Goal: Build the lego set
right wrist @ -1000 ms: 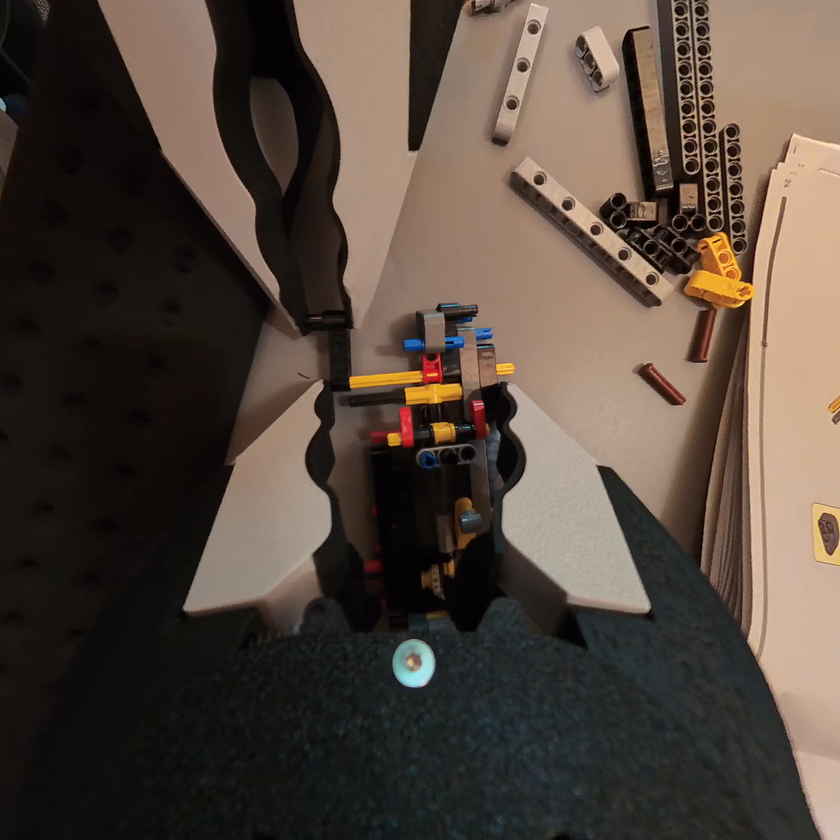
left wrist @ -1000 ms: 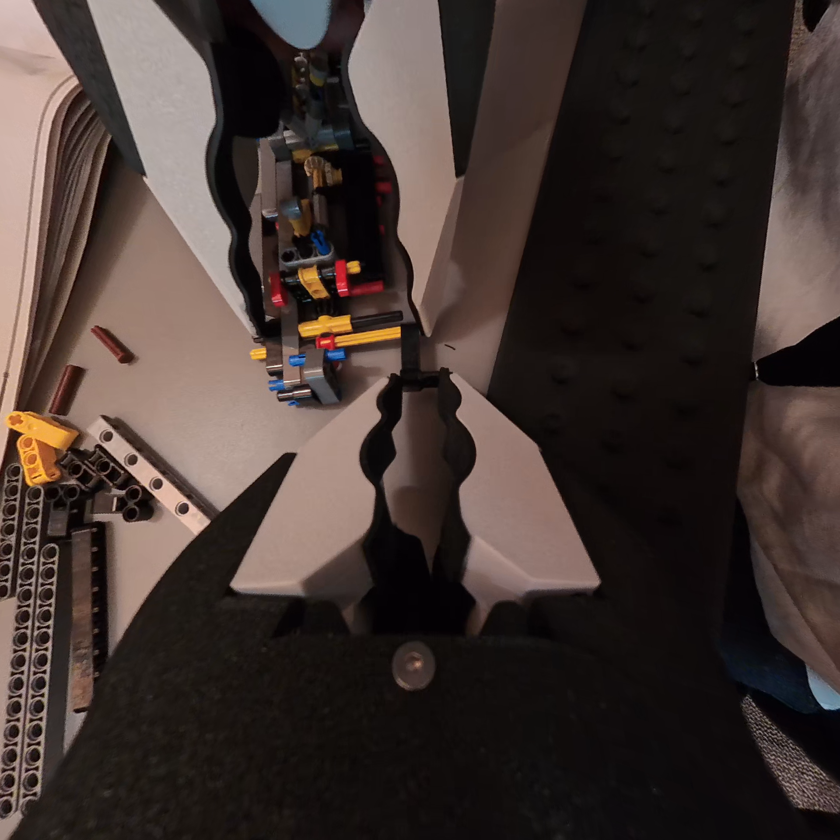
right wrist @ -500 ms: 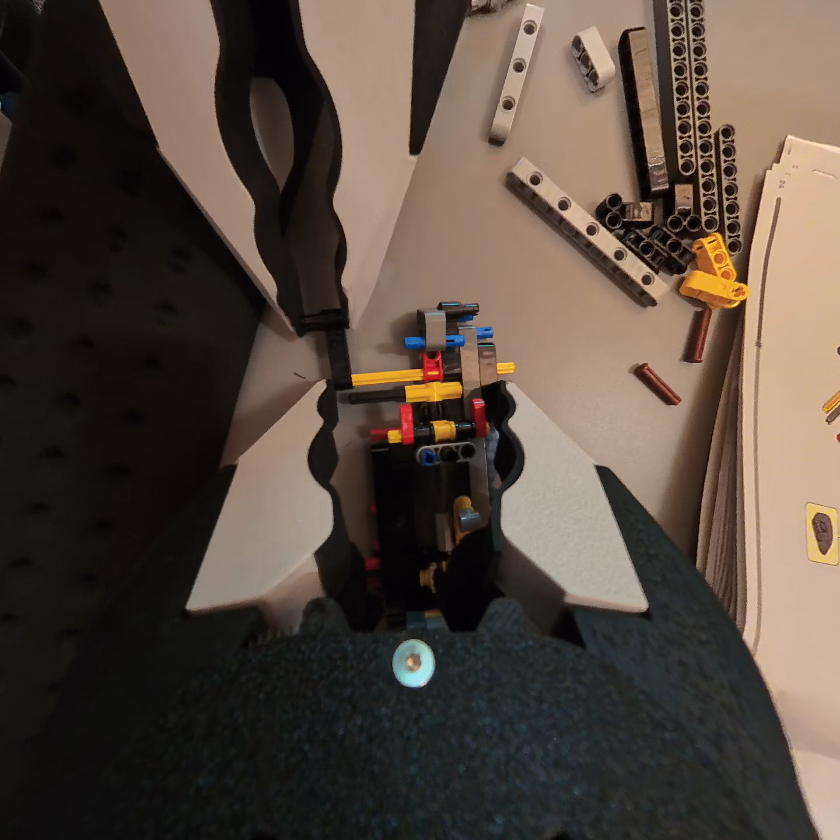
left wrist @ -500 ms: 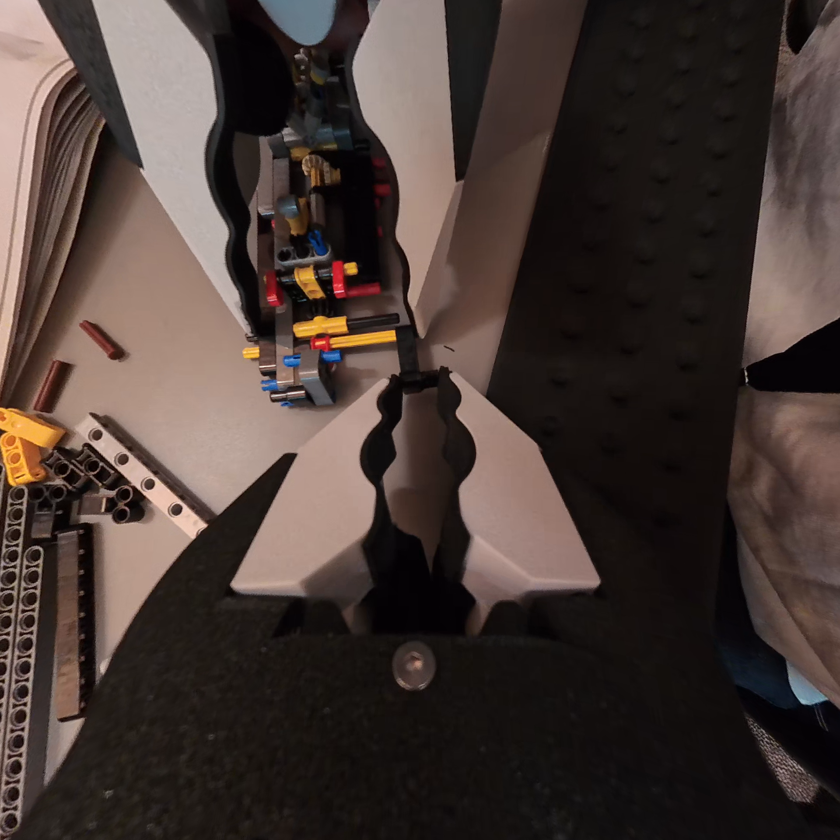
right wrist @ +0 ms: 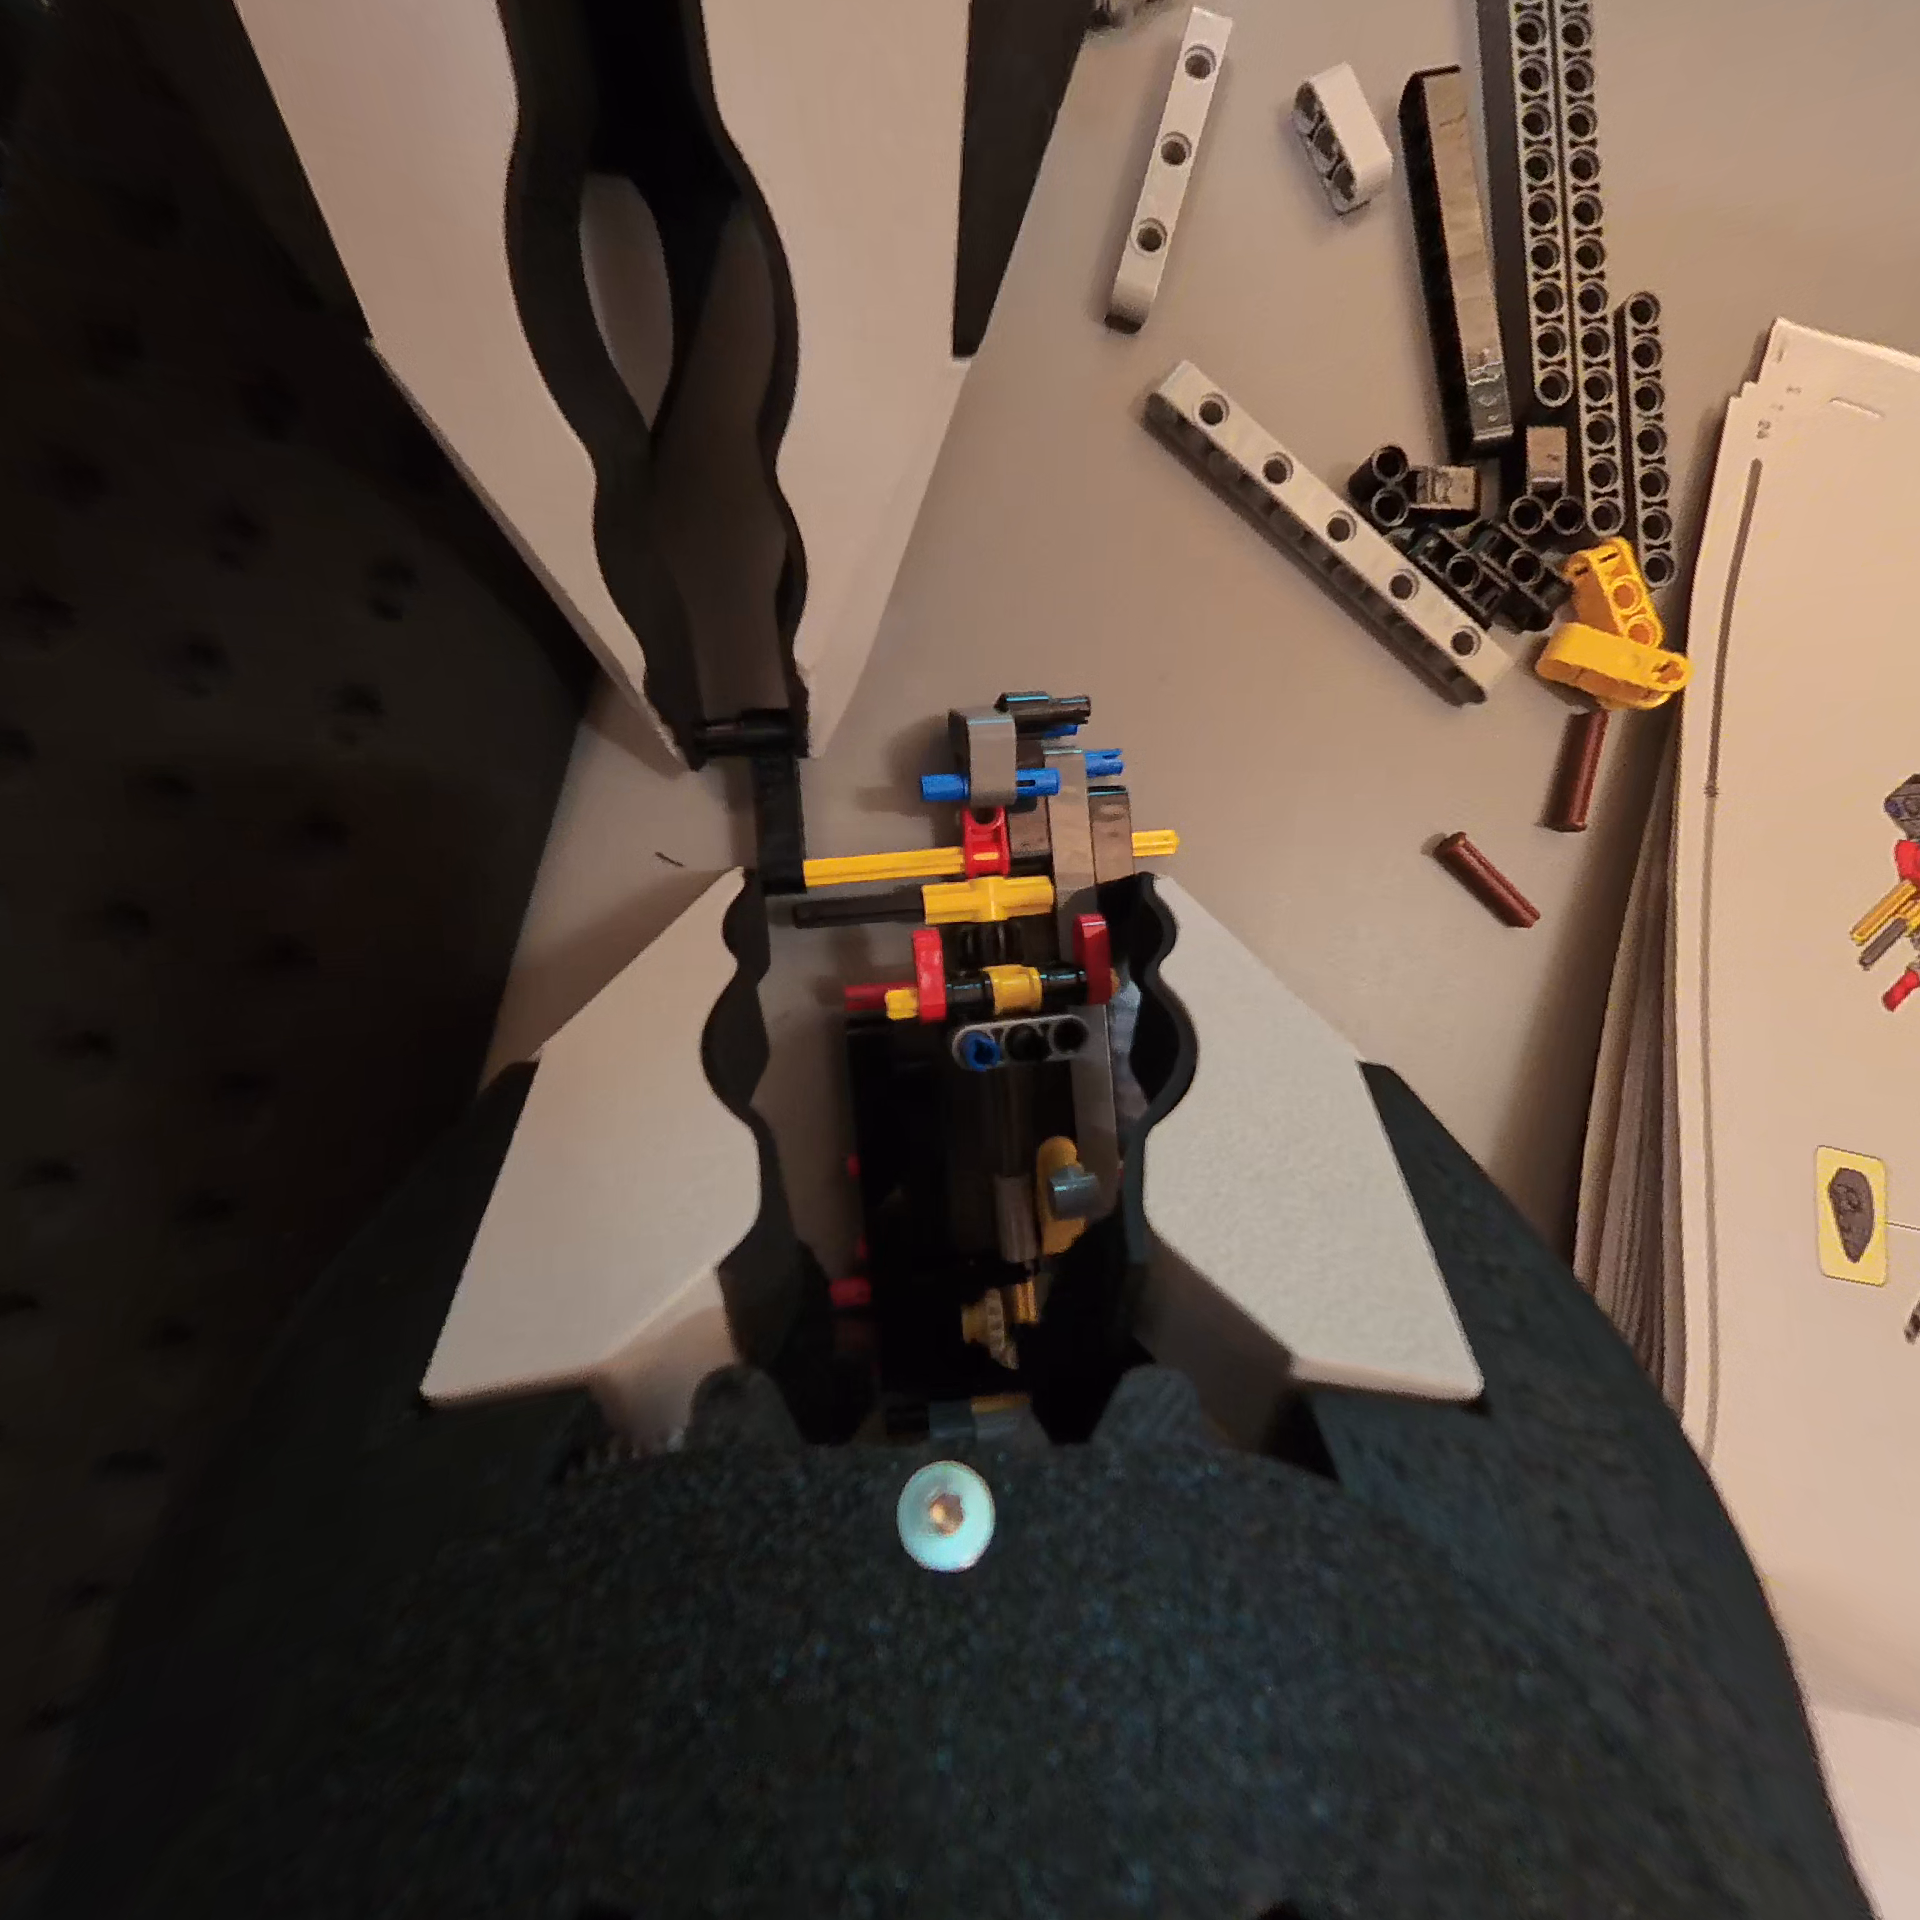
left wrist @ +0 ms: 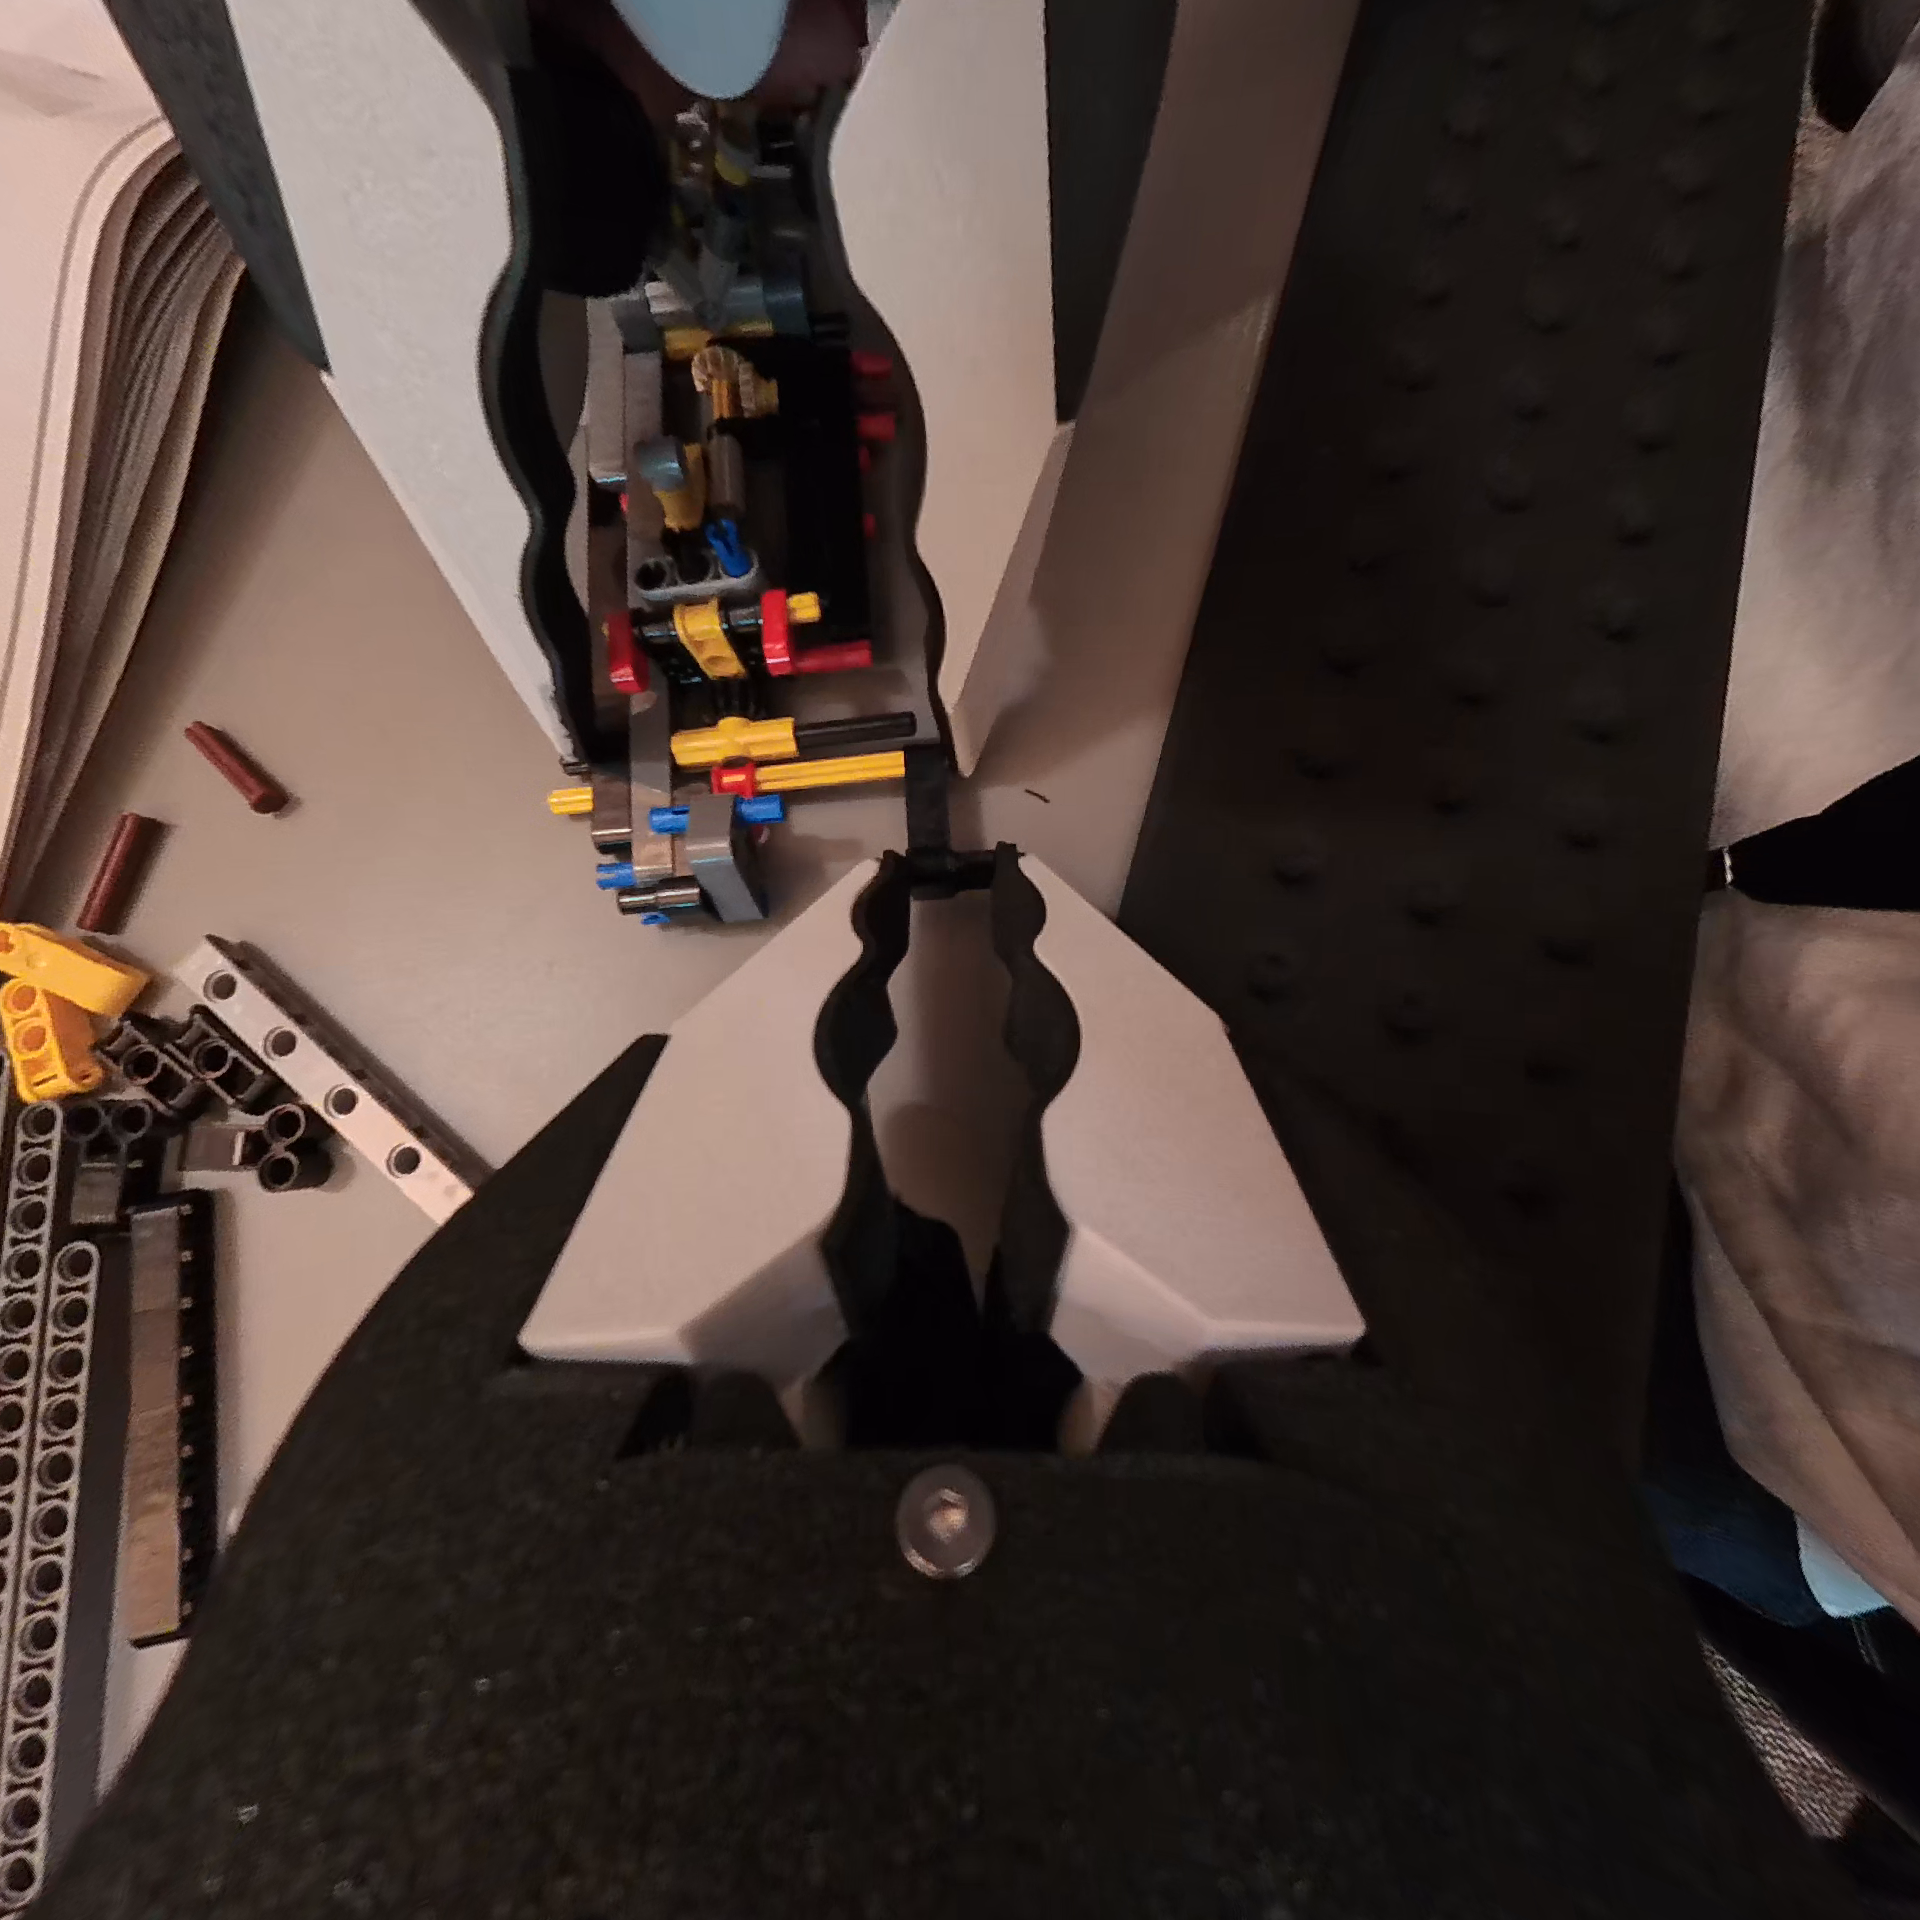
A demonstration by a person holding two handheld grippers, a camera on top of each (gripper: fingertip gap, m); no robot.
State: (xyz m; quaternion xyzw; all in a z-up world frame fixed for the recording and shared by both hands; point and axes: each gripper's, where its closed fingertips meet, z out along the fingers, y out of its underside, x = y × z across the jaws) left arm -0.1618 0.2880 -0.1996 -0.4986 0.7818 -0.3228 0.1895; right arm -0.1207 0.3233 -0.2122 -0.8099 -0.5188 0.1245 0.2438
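The right gripper [right wrist: 951, 904] clamps the partly built lego assembly [right wrist: 1013, 997] between its fingers, jaws closed on its black body; the assembly's near end is lost in shadow. The left gripper [left wrist: 951, 862], jaws nearly together, pinches a small black piece [left wrist: 928, 821] at its tips, touching the end of the assembly's yellow axle [left wrist: 821, 771]. Loose beams [right wrist: 1325, 530] and two brown pins [right wrist: 1486, 878] lie far right on the grey table [right wrist: 1247, 727], beside an instruction booklet [right wrist: 1797, 935] cut off at the edge.
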